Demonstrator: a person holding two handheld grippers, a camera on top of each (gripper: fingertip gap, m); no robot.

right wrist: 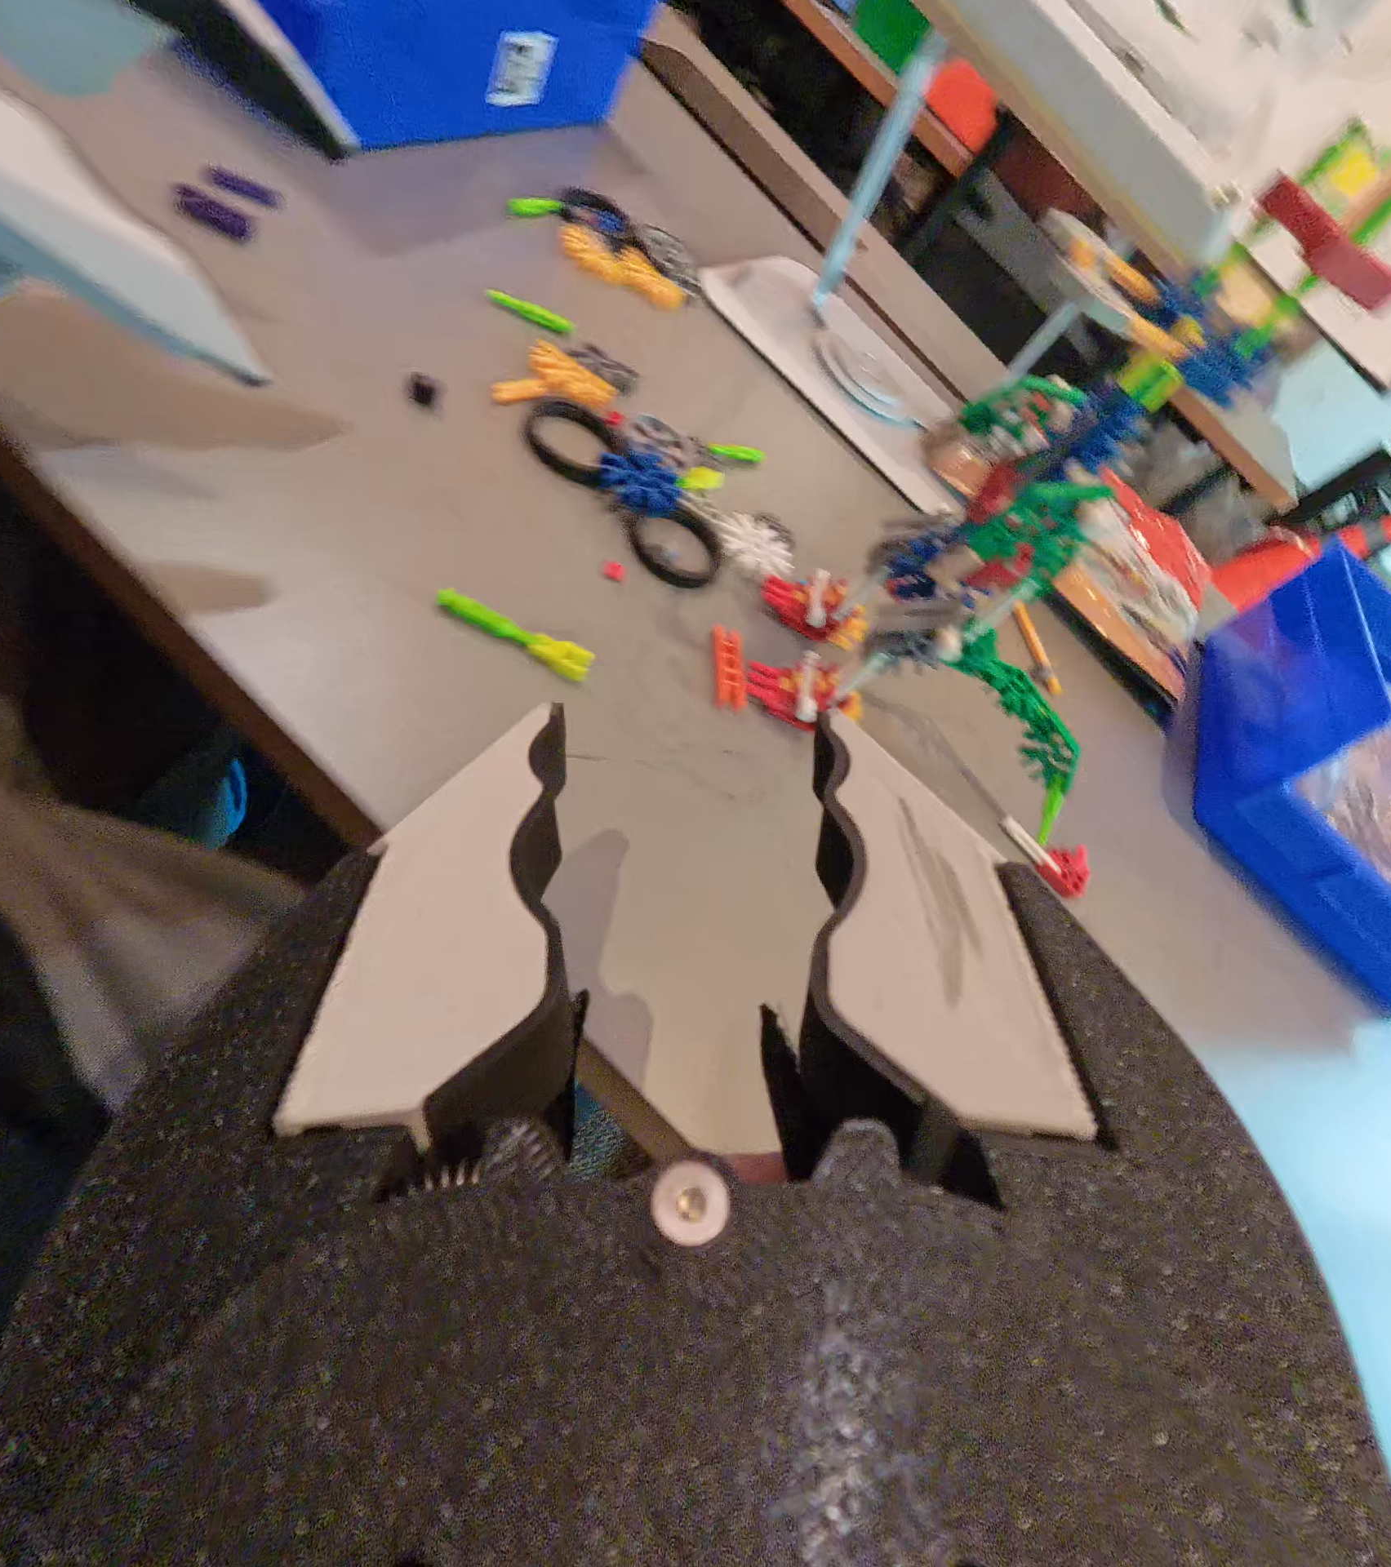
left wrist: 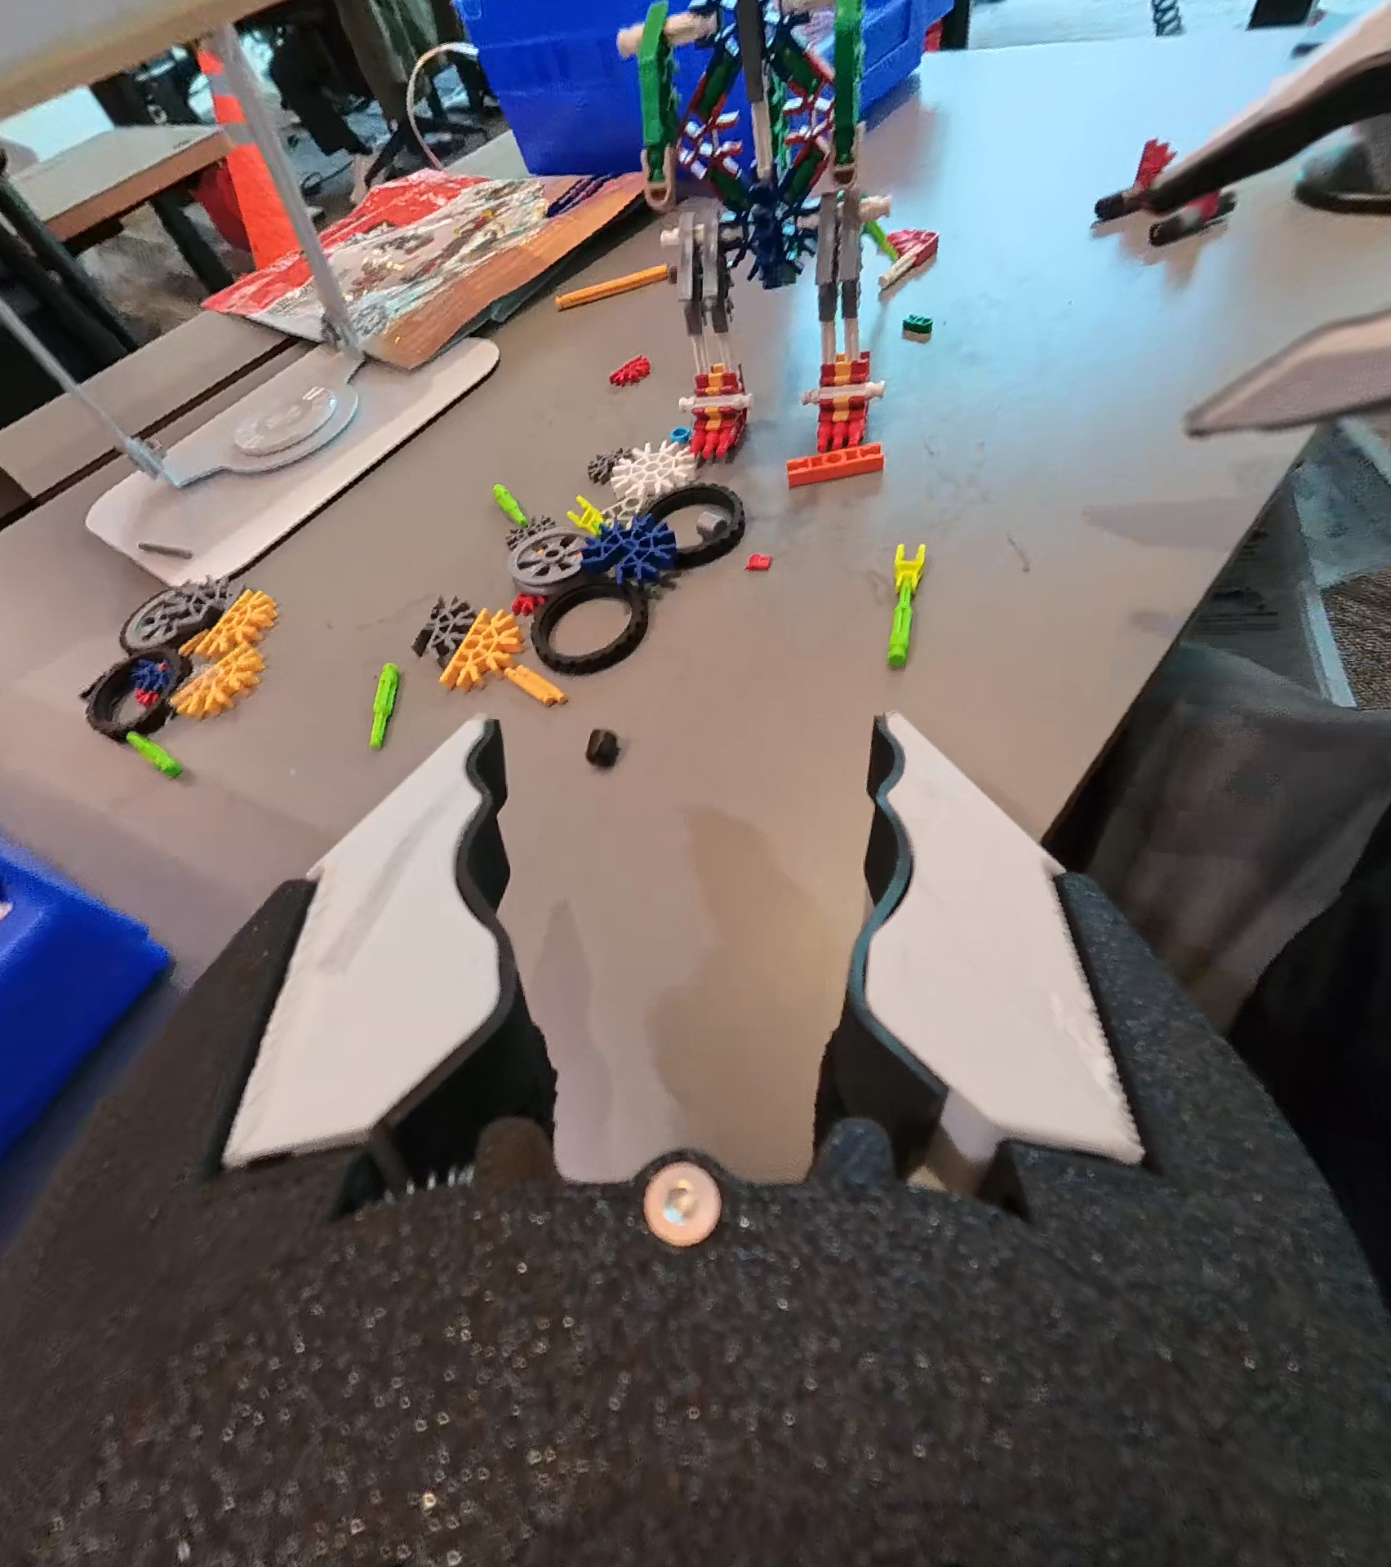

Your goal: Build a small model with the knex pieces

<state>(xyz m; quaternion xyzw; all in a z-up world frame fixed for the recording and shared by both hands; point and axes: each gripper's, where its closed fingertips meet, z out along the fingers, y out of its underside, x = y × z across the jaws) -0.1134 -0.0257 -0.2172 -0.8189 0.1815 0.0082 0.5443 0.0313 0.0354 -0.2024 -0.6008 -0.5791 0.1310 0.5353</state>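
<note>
Both my grippers, left gripper (left wrist: pixel 688 729) and right gripper (right wrist: pixel 688 721), hovered level over the grey table (left wrist: pixel 1014 475), jaws spread and empty (small black piece (left wrist: pixel 602 748) just ahead); the toy model (left wrist: pixel 760 212) stood beyond.

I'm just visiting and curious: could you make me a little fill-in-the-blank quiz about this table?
1. Both claws, left claw and right claw, are ___.
2. The small black plastic block lies nearest the ___ claw.
3. The tall multicoloured rod-built toy figure stands on ___ feet.
Missing: open; left; red
</note>
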